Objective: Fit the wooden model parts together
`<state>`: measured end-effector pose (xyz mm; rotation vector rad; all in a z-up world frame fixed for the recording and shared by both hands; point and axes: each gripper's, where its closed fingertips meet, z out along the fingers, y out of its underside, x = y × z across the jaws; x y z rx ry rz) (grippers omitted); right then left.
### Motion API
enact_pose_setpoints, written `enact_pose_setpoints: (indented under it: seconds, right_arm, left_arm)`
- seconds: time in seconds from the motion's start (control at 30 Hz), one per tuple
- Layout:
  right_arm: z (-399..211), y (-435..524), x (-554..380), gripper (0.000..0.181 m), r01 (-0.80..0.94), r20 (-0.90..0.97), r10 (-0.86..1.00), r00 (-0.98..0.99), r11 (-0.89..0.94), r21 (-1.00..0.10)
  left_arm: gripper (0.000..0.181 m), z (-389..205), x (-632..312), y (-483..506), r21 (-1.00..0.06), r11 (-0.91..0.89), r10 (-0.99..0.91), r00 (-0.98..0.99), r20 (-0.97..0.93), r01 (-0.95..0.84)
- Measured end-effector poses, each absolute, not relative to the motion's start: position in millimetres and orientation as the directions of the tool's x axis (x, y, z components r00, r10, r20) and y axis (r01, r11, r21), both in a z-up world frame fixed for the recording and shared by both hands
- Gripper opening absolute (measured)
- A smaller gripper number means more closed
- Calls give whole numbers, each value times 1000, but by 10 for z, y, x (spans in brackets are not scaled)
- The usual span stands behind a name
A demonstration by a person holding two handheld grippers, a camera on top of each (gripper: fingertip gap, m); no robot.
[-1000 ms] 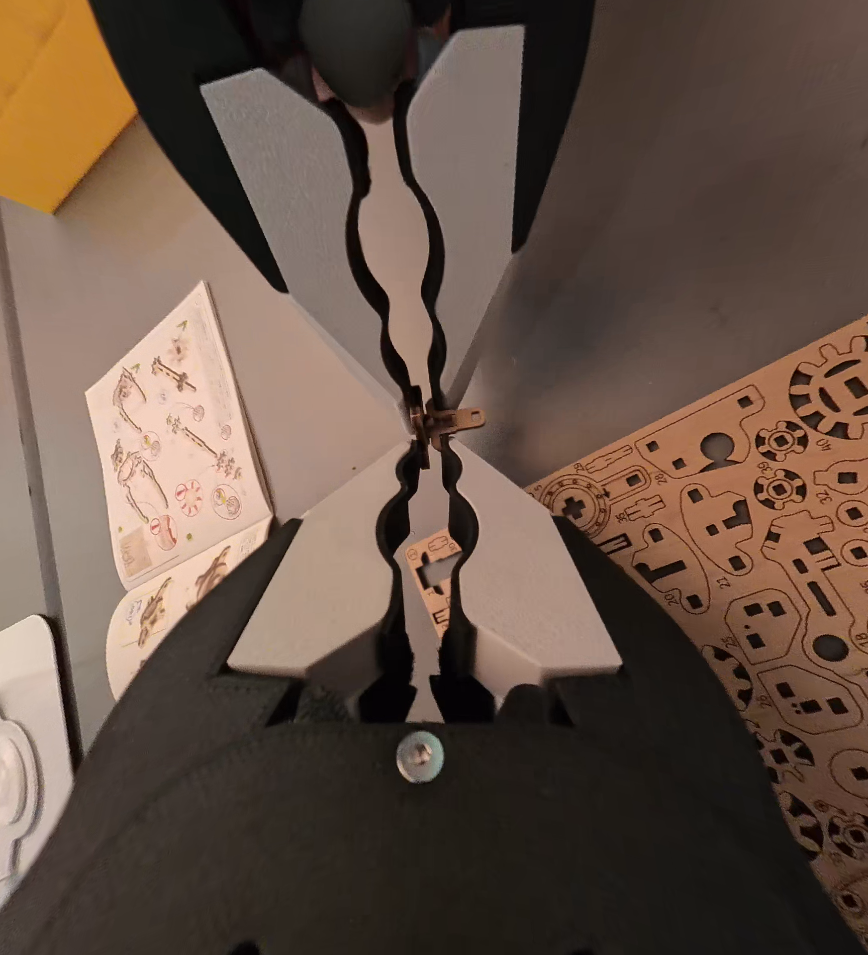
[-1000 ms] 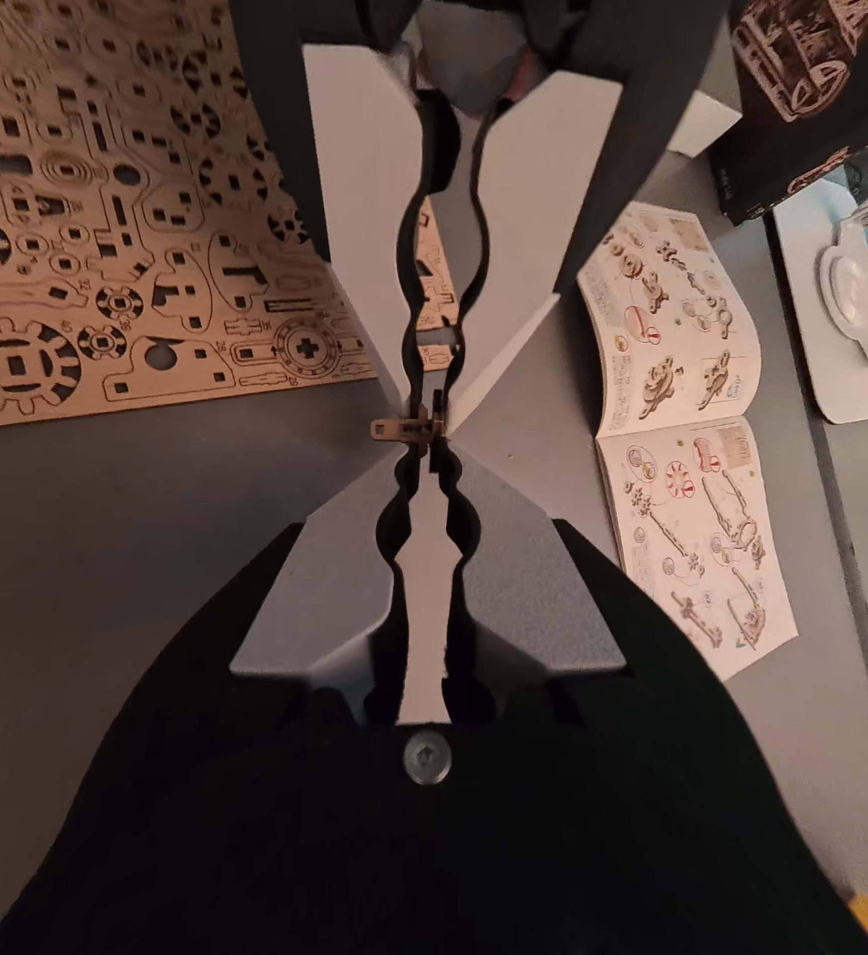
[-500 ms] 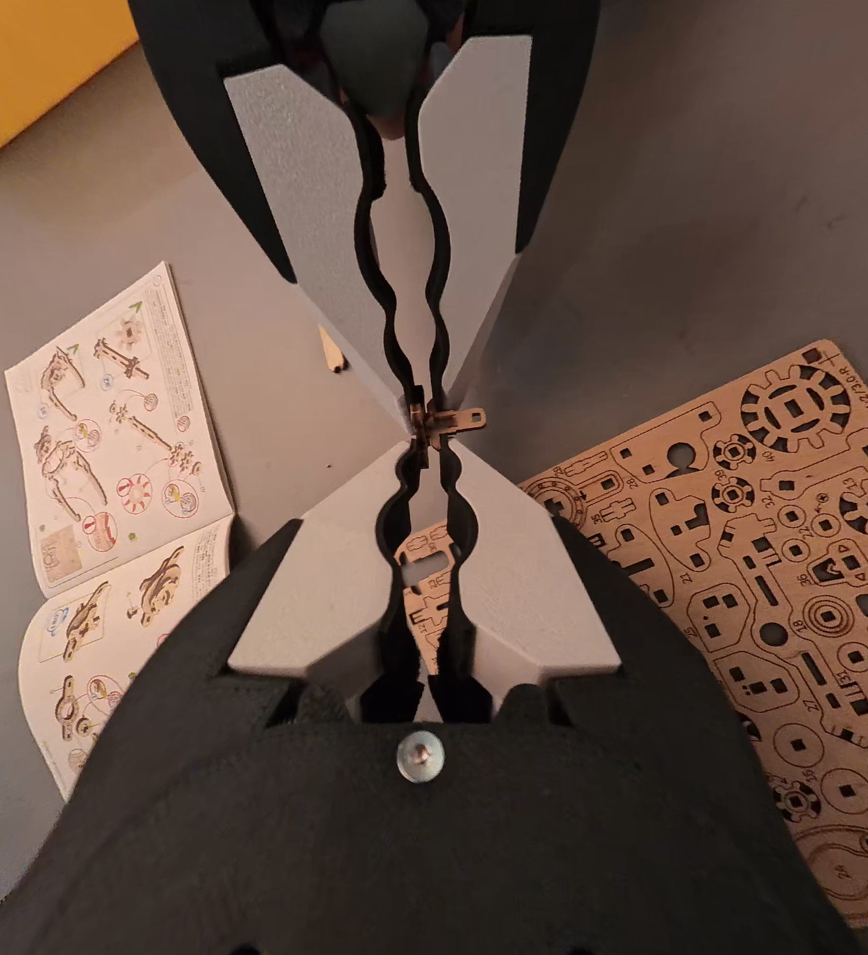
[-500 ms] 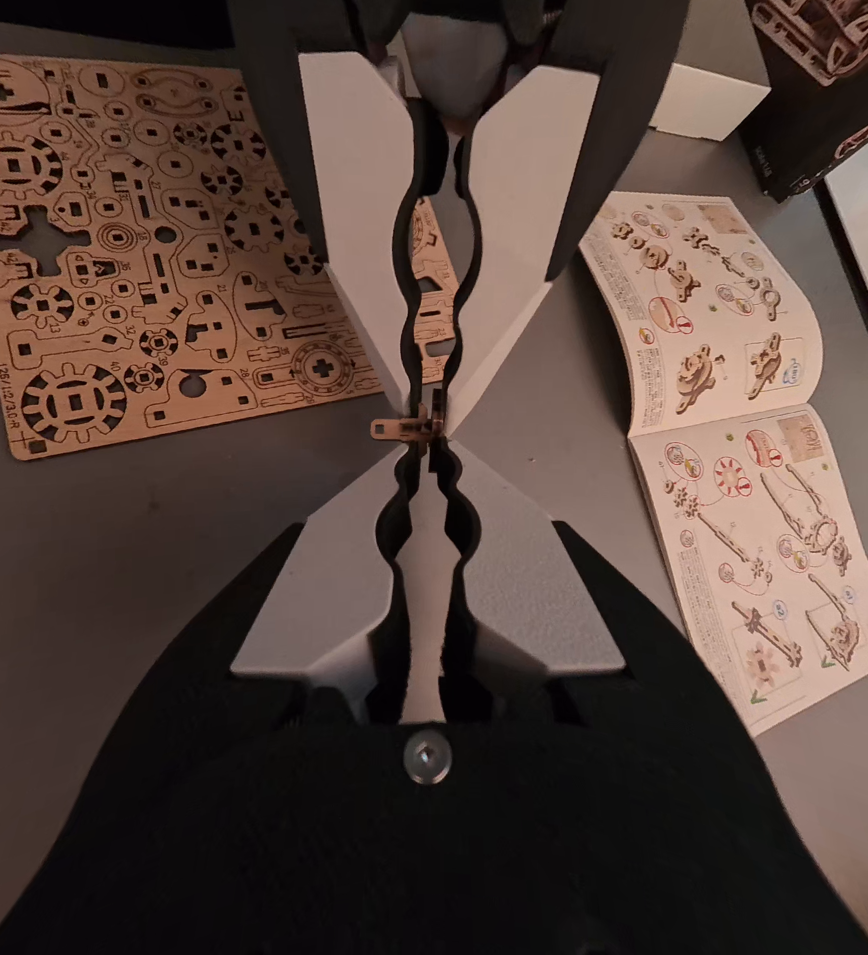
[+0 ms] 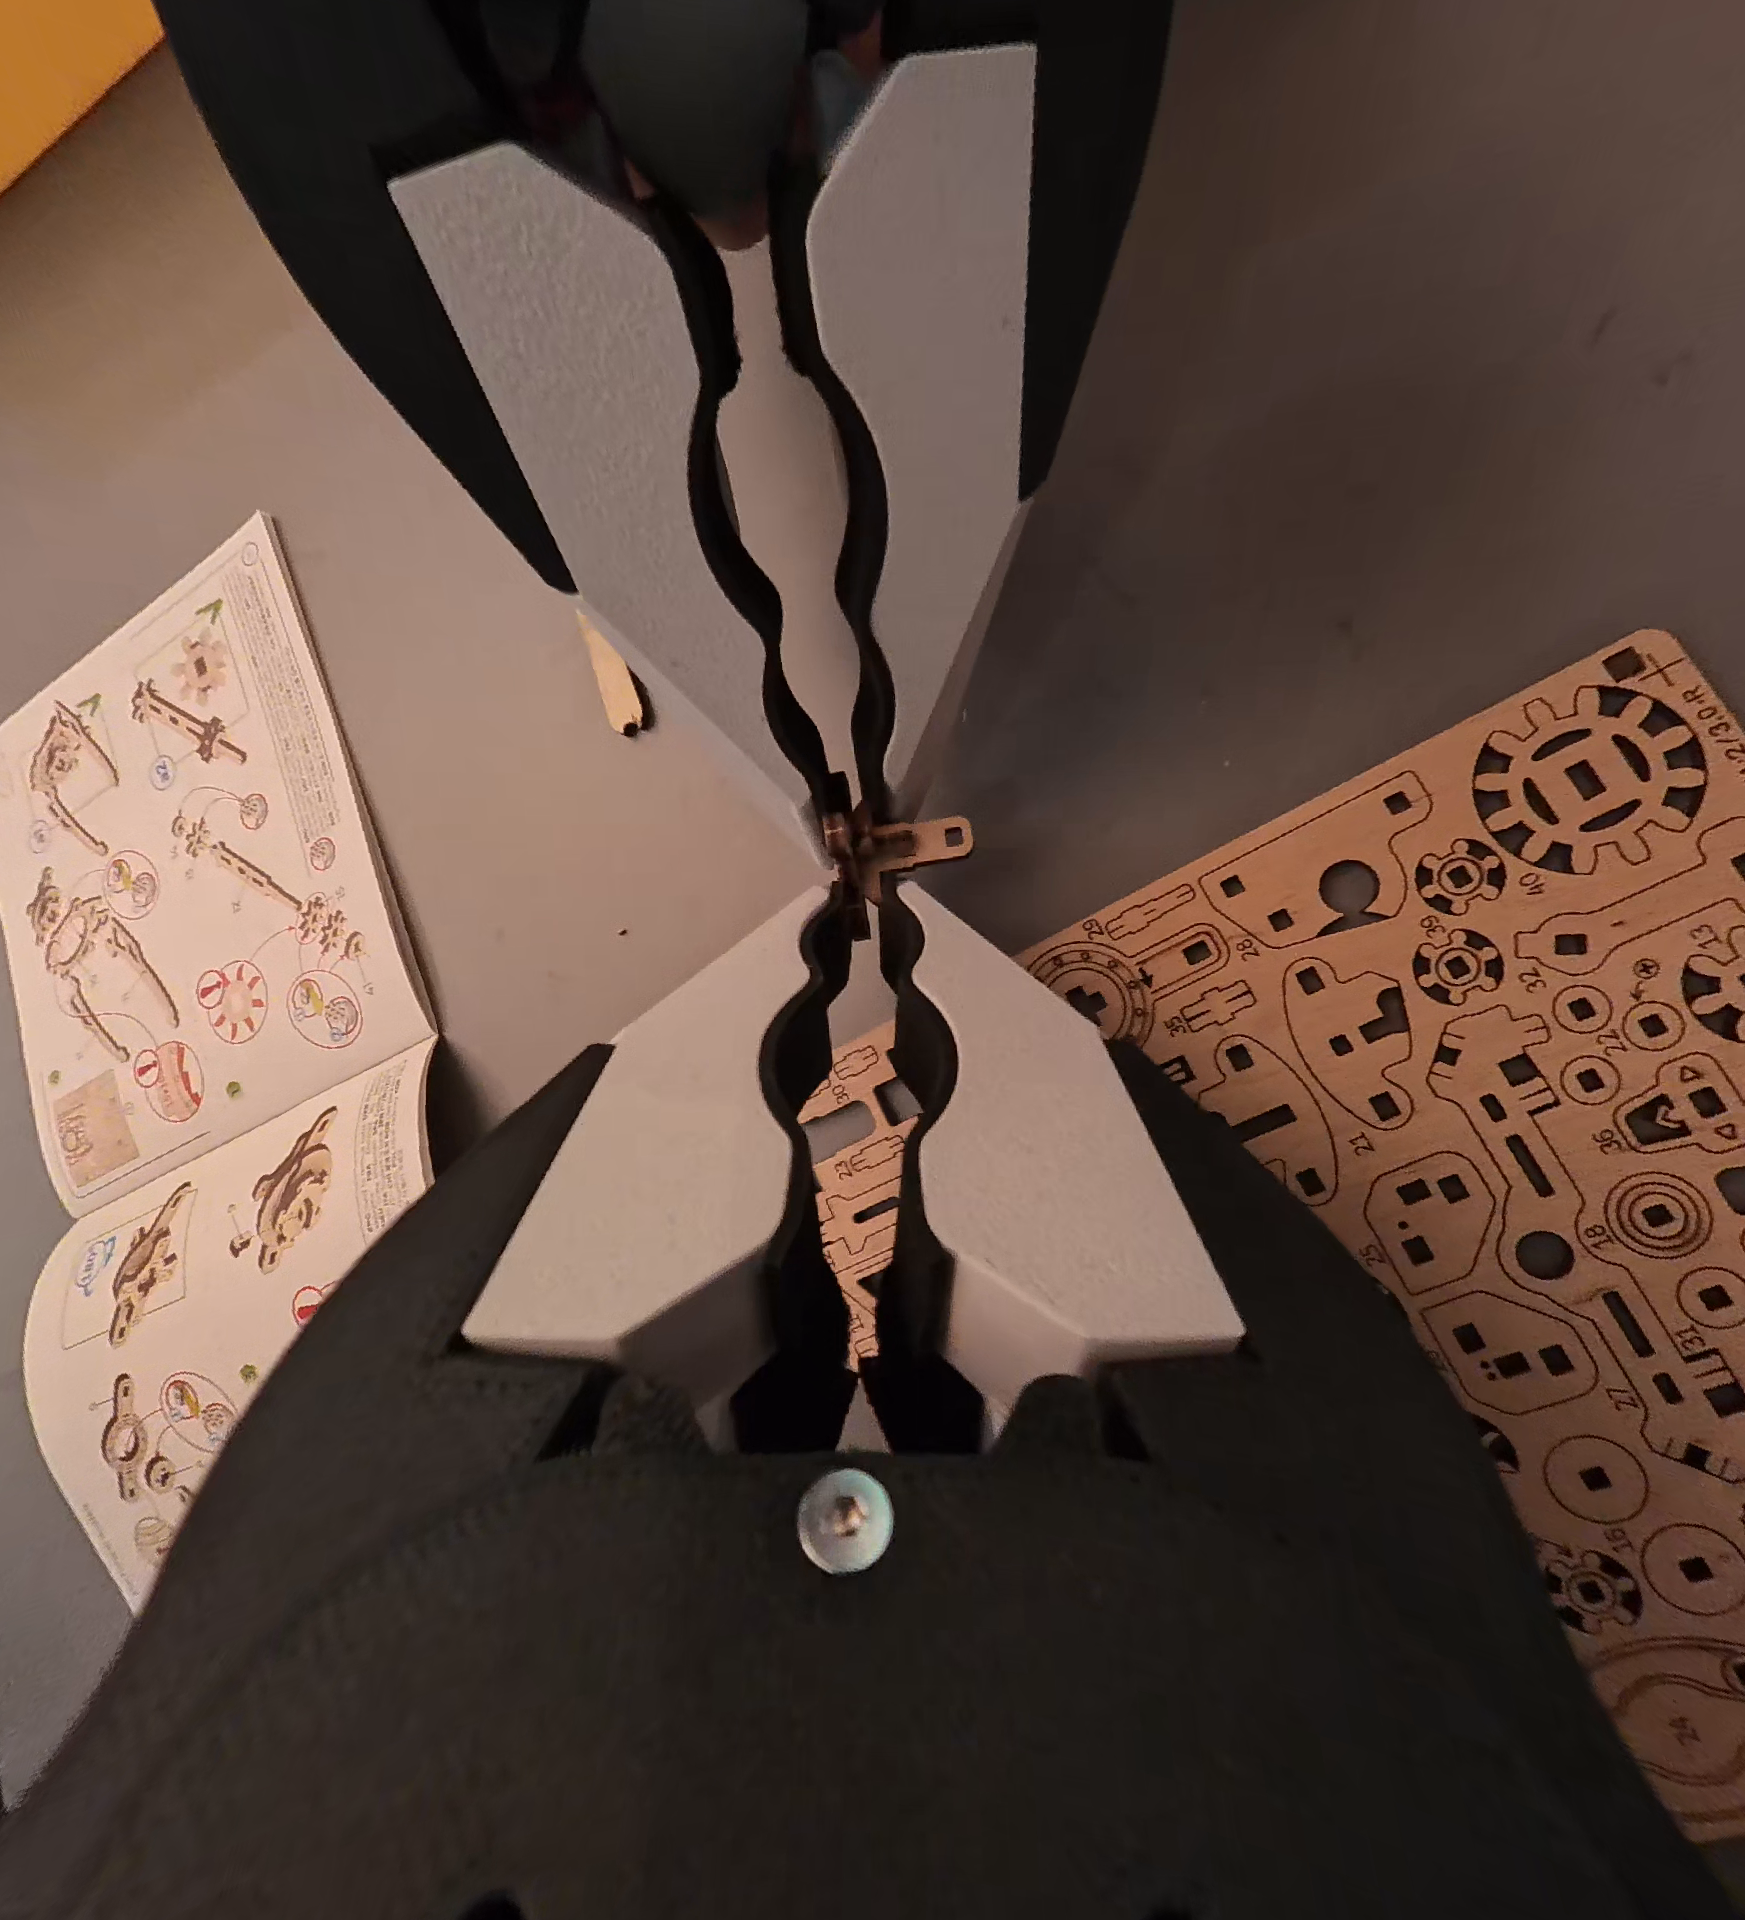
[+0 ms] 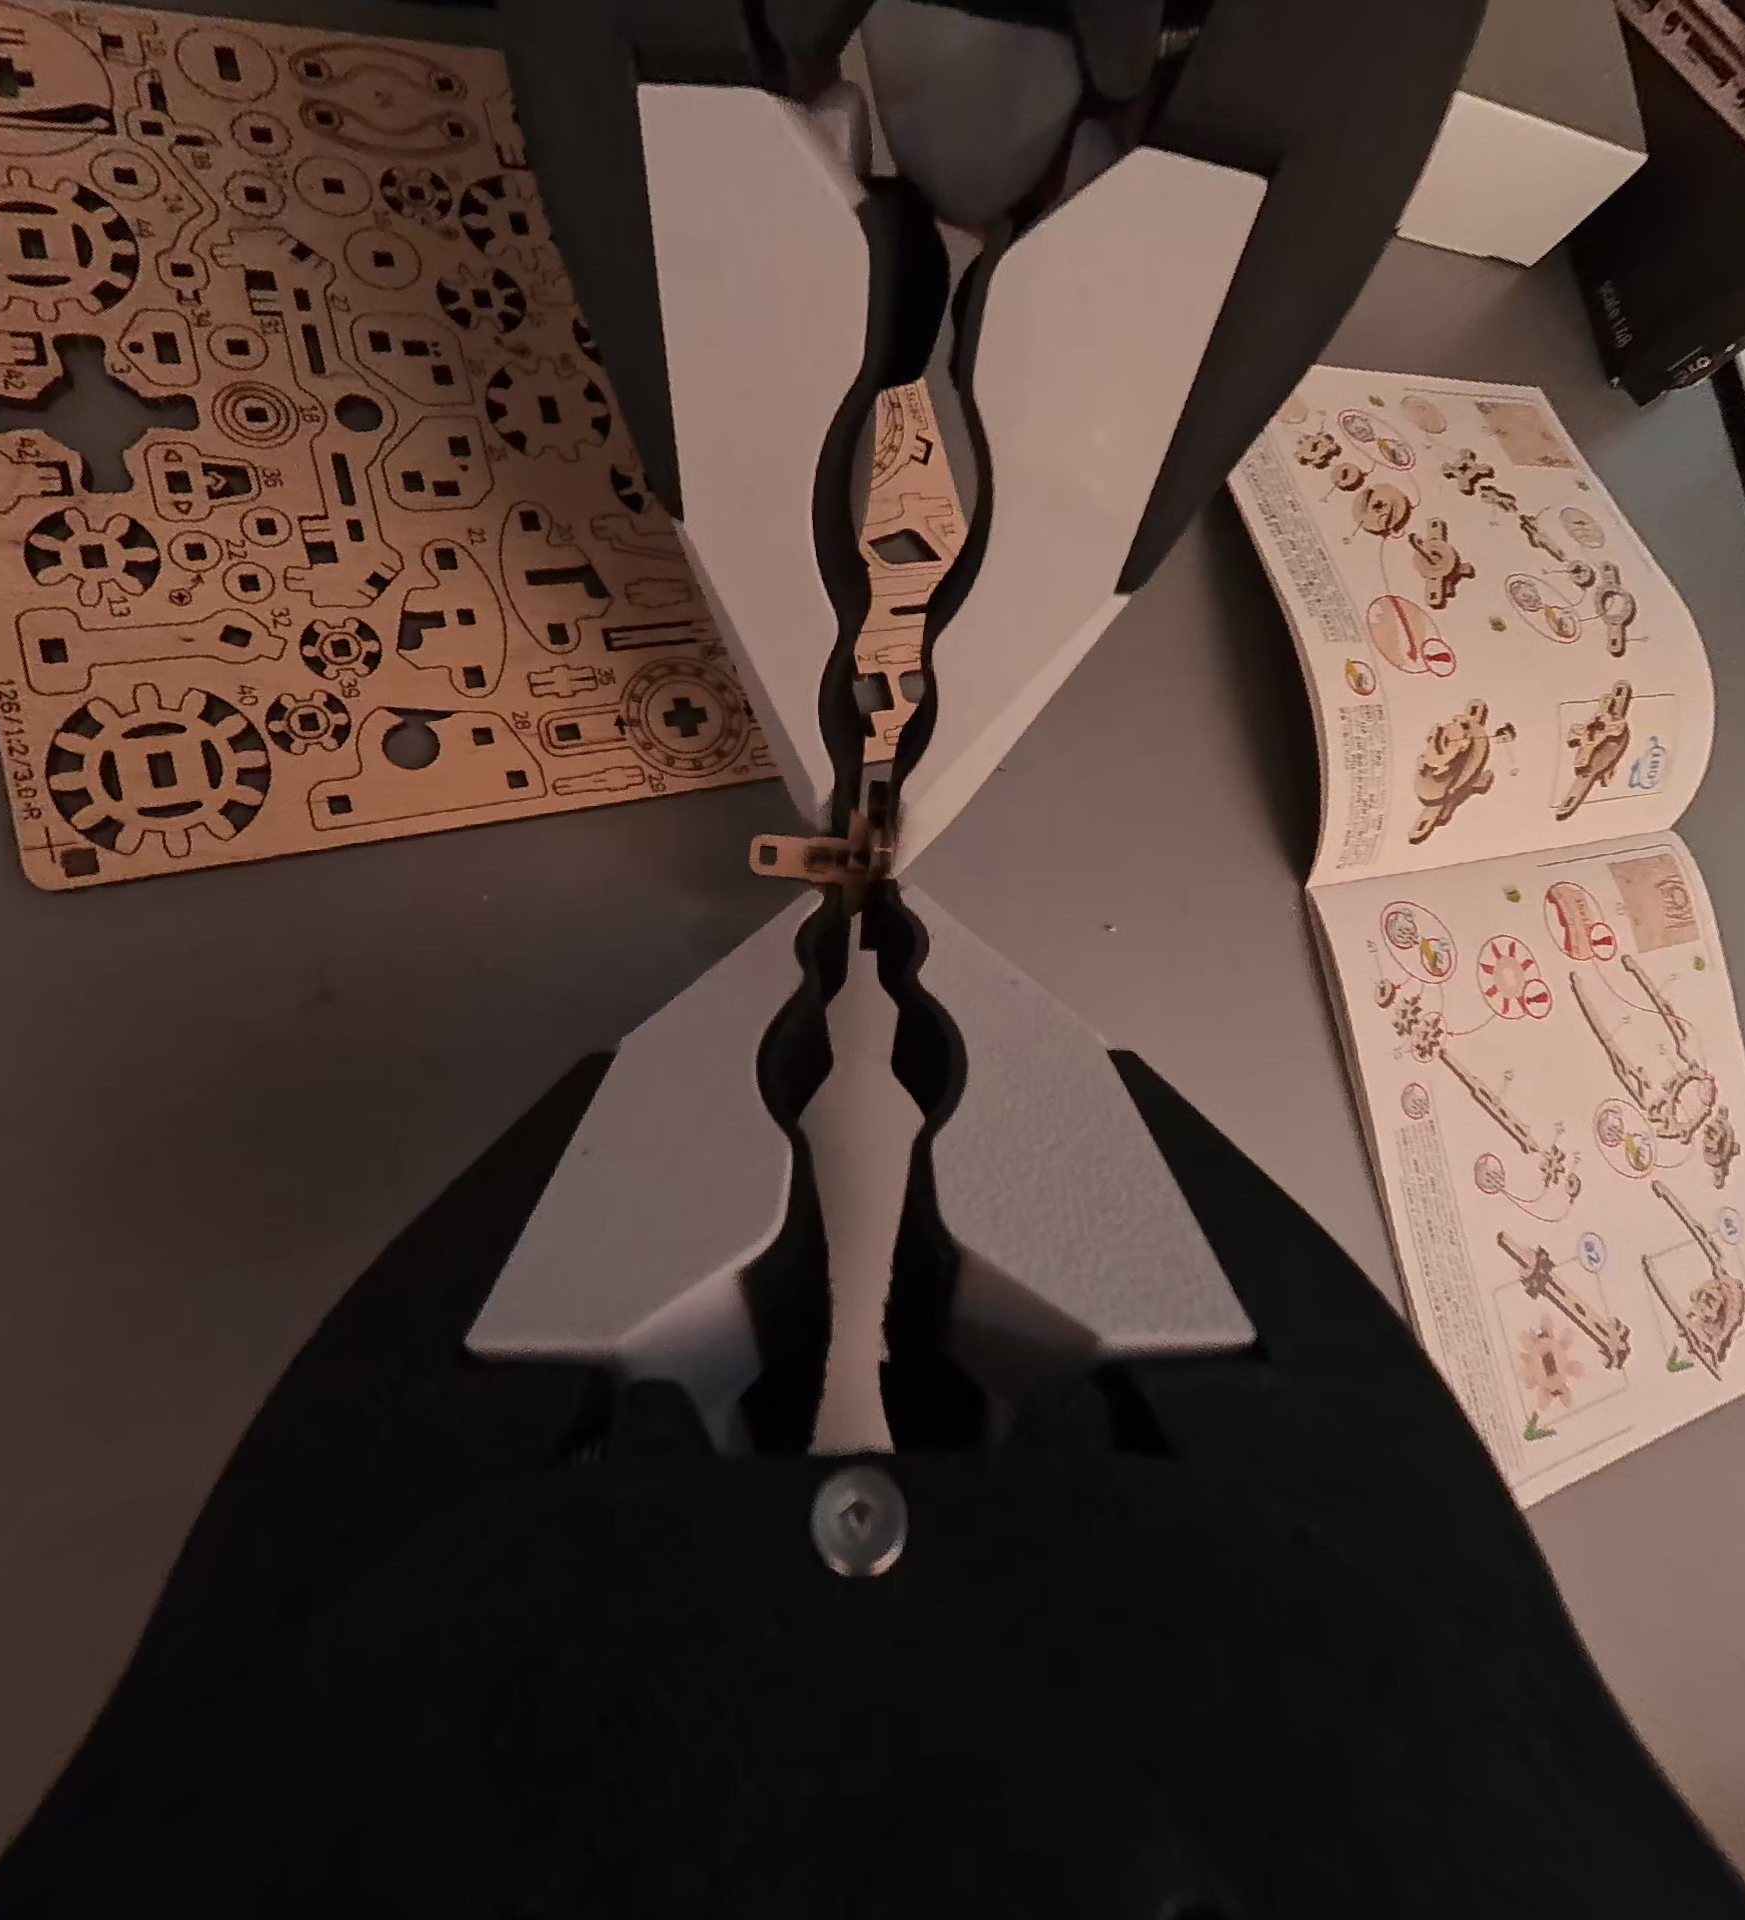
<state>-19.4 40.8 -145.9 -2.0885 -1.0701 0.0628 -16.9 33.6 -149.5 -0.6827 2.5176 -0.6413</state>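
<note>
- Two grippers meet tip to tip: left gripper (image 5: 855, 902) and right gripper (image 6: 860, 902), jaws of each clenched on small joined tan wooden model parts (image 5: 889, 844).
- Below the jaws on the grey surface (image 5: 1419, 364) lie a laser-cut plywood sheet (image 6: 255, 499) and an open instruction booklet (image 6: 1533, 862).

Black hand-held gripper (image 5: 852, 899), grey fingers (image 5: 702, 1122), silver screw (image 5: 844, 1550)

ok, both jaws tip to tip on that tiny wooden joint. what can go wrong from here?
1. The left gripper and right gripper pinch the small wooden parts only at their tips, so a part could twist out or snap.
2. A dropped part might land on the wooden parts sheet and be hard to spot there.
</note>
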Motion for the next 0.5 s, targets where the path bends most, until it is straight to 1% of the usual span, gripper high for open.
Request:
enact_pose_setpoints:
  seconds: [0.13,0.27,0.33,0.43,0.5]
  right_arm:
    - [-1431,416,-184,4,669,293,703,648,-341,-661]
    - [-1465,405,-189,4,694,315,710,630,-332,-638]
    - [-1442,410,-182,3,692,321,706,631,-326,-644]
    - [-1440,421,-200,5,661,279,713,643,-334,-672]
    - [-1399,491,-118,6,698,380,675,633,-285,-656]
  left_arm:
    - [3,-1469,-158,339,-551,760,-564,-772,-294,-346]
    - [3,-1498,-164,338,-526,779,-549,-775,-312,-341]
    - [3,-1480,-158,341,-527,781,-547,-773,-321,-334]
    - [3,-1474,-162,348,-525,787,-538,-778,-324,-325]
    - [3,-1440,-87,403,-515,813,-516,-748,-418,-273]
